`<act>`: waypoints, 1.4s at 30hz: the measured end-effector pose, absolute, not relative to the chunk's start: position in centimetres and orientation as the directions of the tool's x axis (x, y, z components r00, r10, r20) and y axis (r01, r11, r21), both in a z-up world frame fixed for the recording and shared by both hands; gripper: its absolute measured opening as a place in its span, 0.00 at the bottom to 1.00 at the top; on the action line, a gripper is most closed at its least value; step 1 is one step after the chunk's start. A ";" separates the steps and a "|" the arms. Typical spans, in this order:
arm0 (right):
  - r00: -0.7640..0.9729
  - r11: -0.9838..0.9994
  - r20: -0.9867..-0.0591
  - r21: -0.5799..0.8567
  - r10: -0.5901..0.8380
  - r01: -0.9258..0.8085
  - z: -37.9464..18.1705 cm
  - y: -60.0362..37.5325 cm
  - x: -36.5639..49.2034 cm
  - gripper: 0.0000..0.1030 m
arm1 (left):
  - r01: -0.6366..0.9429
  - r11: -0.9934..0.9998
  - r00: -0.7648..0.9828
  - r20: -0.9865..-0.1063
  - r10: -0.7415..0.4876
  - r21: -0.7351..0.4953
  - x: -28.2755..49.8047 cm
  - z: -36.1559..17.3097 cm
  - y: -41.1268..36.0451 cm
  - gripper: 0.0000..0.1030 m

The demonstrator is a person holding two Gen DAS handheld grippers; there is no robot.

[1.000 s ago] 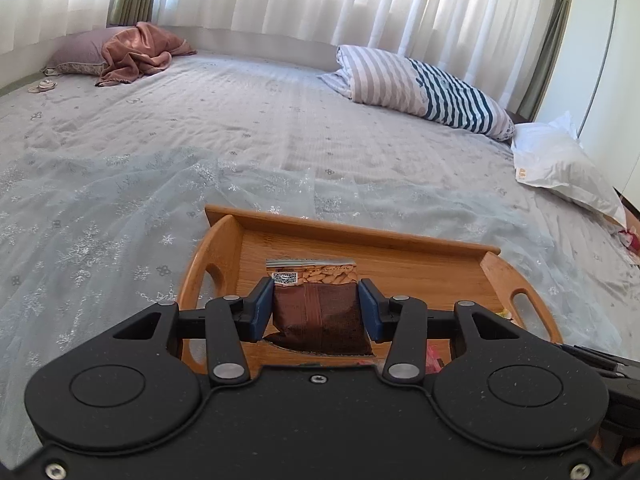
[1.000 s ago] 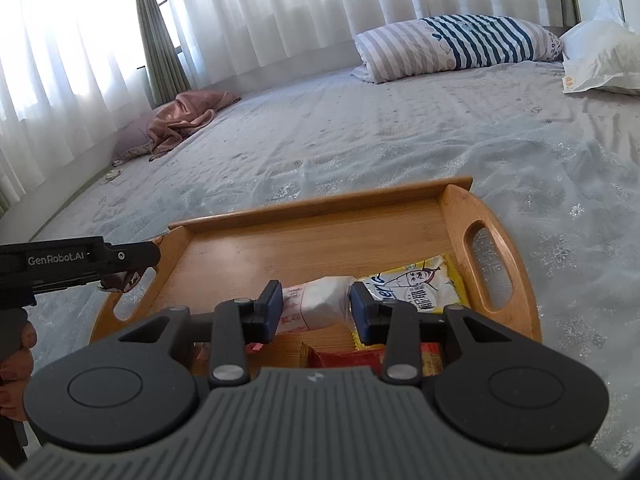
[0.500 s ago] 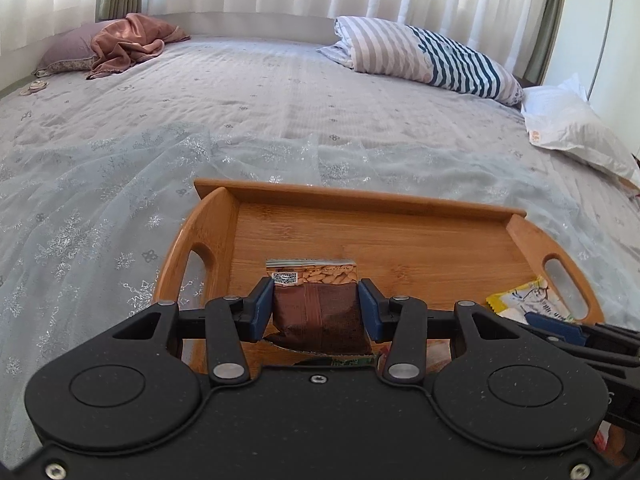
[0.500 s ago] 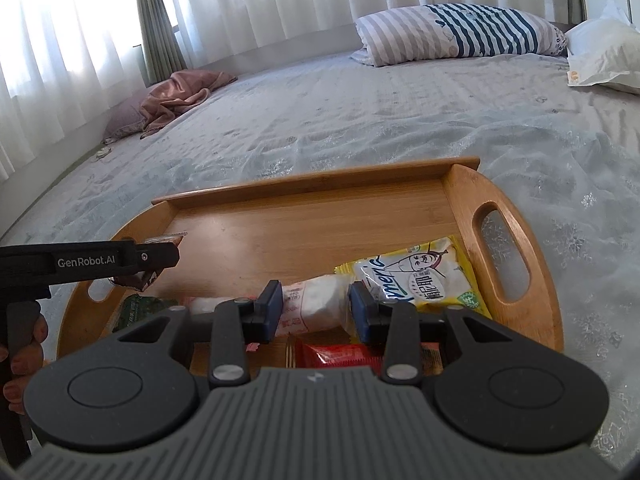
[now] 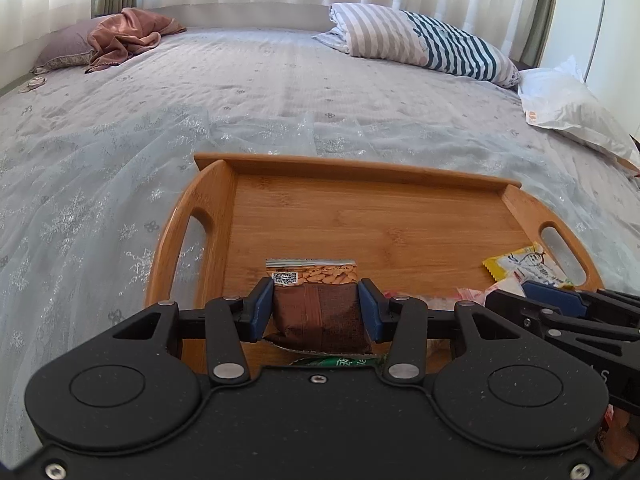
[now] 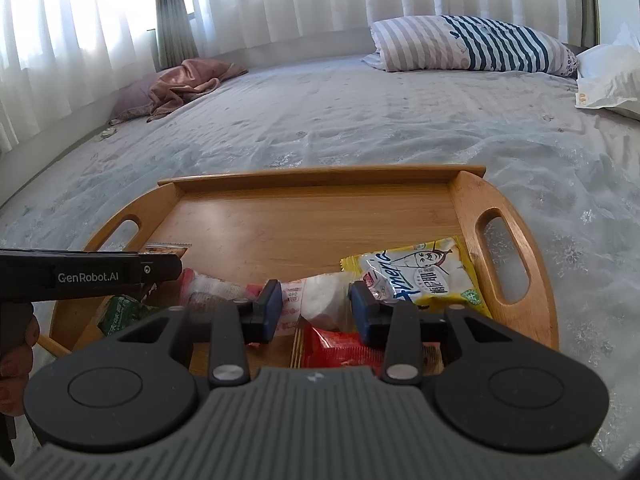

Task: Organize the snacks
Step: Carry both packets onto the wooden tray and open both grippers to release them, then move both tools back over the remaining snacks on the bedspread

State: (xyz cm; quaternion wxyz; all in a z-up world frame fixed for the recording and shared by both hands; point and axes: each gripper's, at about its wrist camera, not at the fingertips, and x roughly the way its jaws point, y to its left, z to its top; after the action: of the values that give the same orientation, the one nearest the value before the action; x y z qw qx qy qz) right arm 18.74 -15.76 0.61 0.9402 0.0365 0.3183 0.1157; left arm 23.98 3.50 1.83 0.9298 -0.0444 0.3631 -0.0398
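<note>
Left gripper [image 5: 316,310] has dropped lower over the wooden tray [image 5: 360,216], clamped on the brown nut packet [image 5: 320,312], which now hangs just above the tray's near left corner; looks ready to set down. Right gripper [image 6: 312,310] has barely moved, pinching the white packet [image 6: 316,304] beside the yellow packet [image 6: 424,276].
</note>
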 end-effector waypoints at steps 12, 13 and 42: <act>0.785 0.962 -0.556 0.184 0.272 -0.203 1.4 -16.3 17.8 0.58 | 0.029 0.997 0.756 -0.651 -0.071 -0.075 22.6 2.4 3.7 0.69; 0.789 0.962 -0.551 0.184 0.272 -0.202 1.6 -16.3 17.6 0.60 | 0.030 0.997 0.761 -0.645 -0.071 -0.074 22.3 2.6 3.7 0.72; 0.871 0.974 -0.438 0.127 0.224 -0.187 3.1 -19.3 7.1 0.93 | 0.141 0.986 0.817 -0.551 -0.169 -0.094 8.6 8.2 2.9 0.98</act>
State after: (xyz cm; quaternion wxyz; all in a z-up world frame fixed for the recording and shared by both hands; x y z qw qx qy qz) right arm 7.15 -19.33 3.13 0.9663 0.0404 0.2310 0.1062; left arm 8.58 2.92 8.16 0.9528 -0.0243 0.2914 -0.0814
